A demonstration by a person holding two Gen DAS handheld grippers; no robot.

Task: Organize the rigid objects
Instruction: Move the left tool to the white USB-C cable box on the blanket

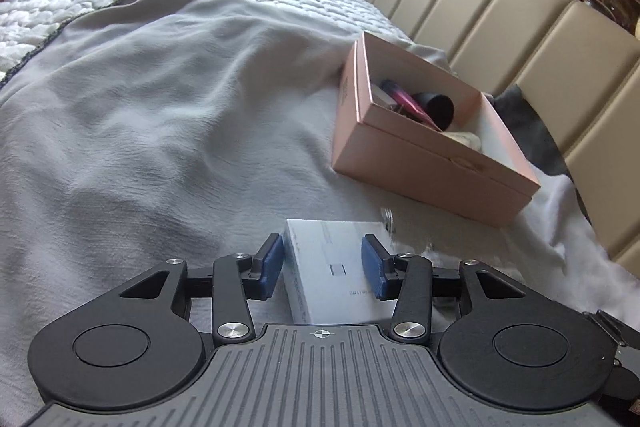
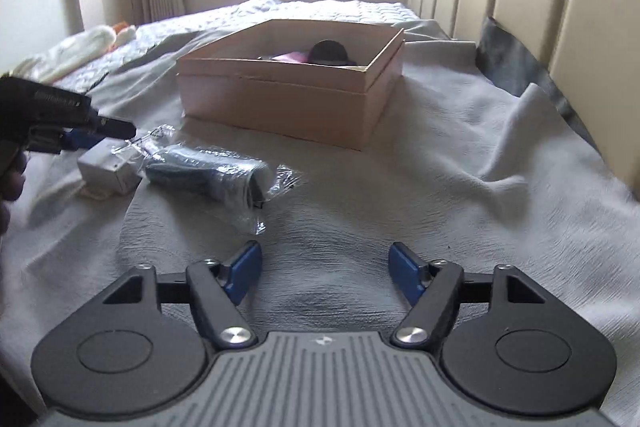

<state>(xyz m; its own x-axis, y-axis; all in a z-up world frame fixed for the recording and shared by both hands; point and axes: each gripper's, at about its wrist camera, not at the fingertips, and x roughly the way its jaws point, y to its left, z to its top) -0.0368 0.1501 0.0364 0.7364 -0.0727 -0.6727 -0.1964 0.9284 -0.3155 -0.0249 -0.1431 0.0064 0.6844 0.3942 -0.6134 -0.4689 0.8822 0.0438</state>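
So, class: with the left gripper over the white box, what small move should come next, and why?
Probably close the left gripper on the white box. Its jaws are open, one on each side of the box, not yet pressing it, and the pink box where other items already lie is nearby.

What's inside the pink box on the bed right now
Inside the pink box: a black rounded object, a magenta item and something pale. The box walls hide its floor and anything lower.

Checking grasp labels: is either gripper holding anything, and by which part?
Nothing held. Left gripper open, astride the small white cardboard box, pads not pressing. Right gripper open, empty.
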